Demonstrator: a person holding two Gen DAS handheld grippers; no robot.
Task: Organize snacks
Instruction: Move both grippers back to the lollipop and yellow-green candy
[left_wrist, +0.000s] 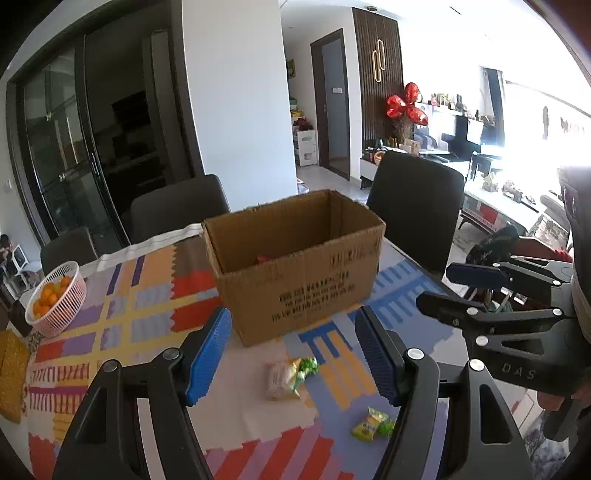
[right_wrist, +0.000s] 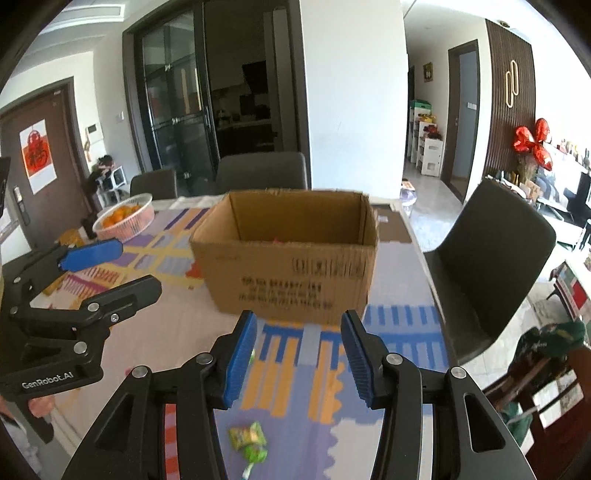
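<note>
— Snacks, where are they?
— Pale packet (left_wrist: 279, 380) and yellow-green packet (left_wrist: 369, 424) lie on the surface (left_wrist: 155, 295), near the cardboard box (left_wrist: 295, 266).
— Your claws?
— My left claw (left_wrist: 291, 354) and right claw (right_wrist: 299, 360) both stand apart, holding nothing.

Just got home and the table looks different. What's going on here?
A person is sorting snacks with a hand-held gripper in each hand. The left gripper and right gripper are both open and empty, poised over the colourful patterned tablecloth. Two small wrapped snacks, a pale one and a yellow-green one, lie loose before the open brown cardboard box.
</note>
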